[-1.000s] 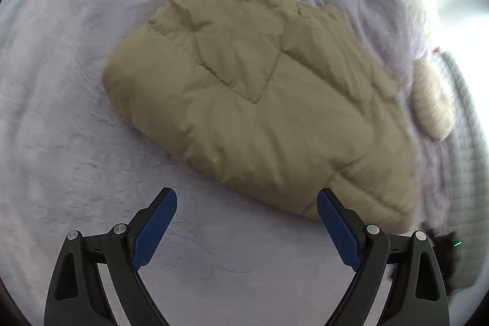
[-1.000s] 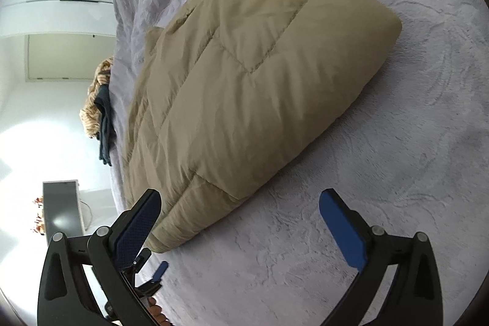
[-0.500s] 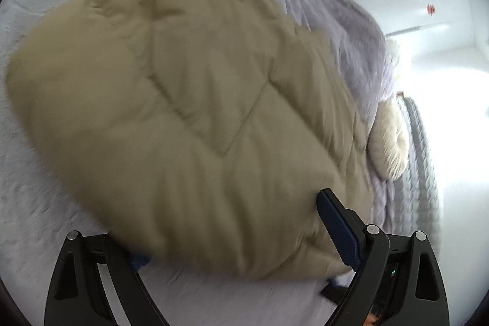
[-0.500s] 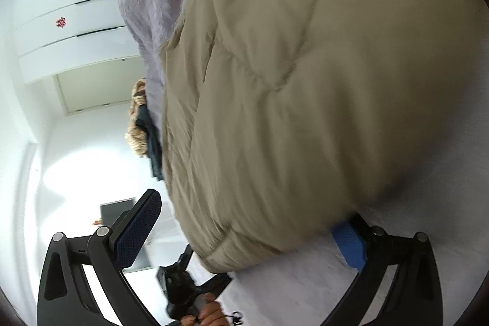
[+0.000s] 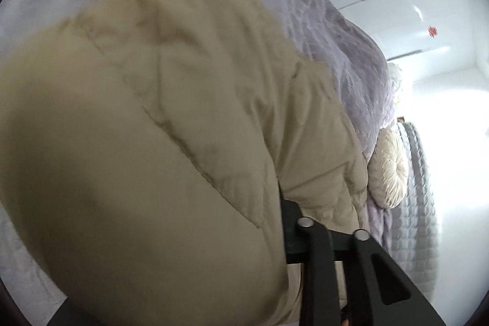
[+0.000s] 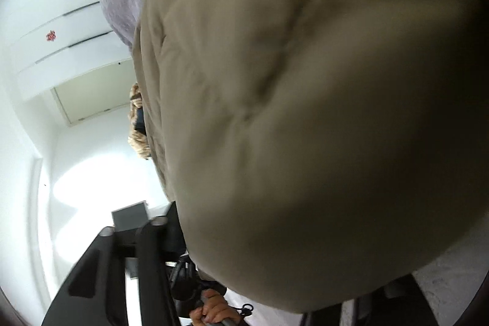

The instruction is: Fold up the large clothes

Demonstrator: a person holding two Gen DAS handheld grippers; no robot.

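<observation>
The folded tan puffer jacket [image 5: 159,142] lies on the lavender blanket [image 5: 345,51], near its right edge by a round cream cushion [image 5: 389,170]; bare blanket shows behind. Both tools are pushed against its near edge, which bulges over the left gripper [image 5: 195,280] and right gripper [image 6: 275,280], hiding the fingertips, so I cannot tell their spread.

Beige quilted jacket [image 5: 159,148] bulges over left gripper [image 5: 189,280], hiding its fingertips; lies on lilac blanket [image 5: 333,29]. Cream round cushion [image 5: 389,170] just right of jacket.
</observation>
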